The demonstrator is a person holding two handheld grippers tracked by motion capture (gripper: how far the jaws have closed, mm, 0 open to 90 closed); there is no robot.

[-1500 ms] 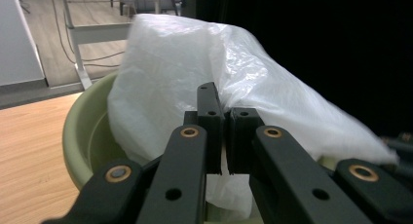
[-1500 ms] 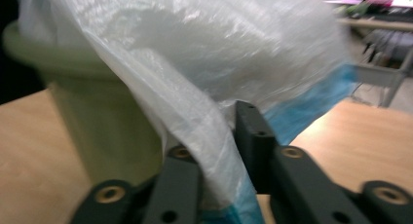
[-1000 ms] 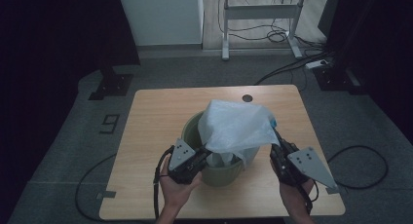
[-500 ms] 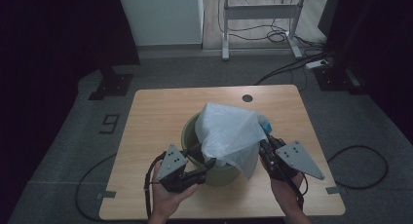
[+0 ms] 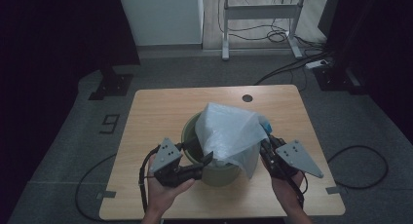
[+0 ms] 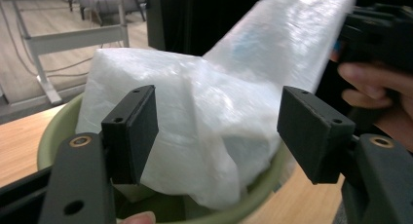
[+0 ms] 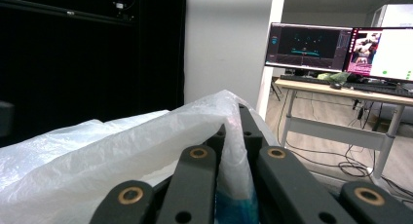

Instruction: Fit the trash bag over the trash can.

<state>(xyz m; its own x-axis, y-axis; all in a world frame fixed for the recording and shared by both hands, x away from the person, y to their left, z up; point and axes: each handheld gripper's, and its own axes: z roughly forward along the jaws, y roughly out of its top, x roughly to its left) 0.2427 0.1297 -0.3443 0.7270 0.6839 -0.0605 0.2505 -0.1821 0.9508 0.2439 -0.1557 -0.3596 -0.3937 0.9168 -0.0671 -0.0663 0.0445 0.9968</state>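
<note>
Bag (image 5: 229,131) drapes over green bucket (image 5: 191,136); right gripper (image 5: 267,145) pinches its edge; left gripper (image 5: 207,159) gapes beside it.

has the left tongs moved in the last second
Yes. The left tongs have dropped toward the table's near edge, lower against the green bucket, now open beside the plastic bag.

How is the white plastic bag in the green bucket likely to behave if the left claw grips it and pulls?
The plastic bag is thin, crinkled and sagging over the green bucket, so it is probably floppy and light. Its glossy film may slip unless pinched firmly. The right claw is shut on one edge, so pulling would likely stretch it taut.
</note>
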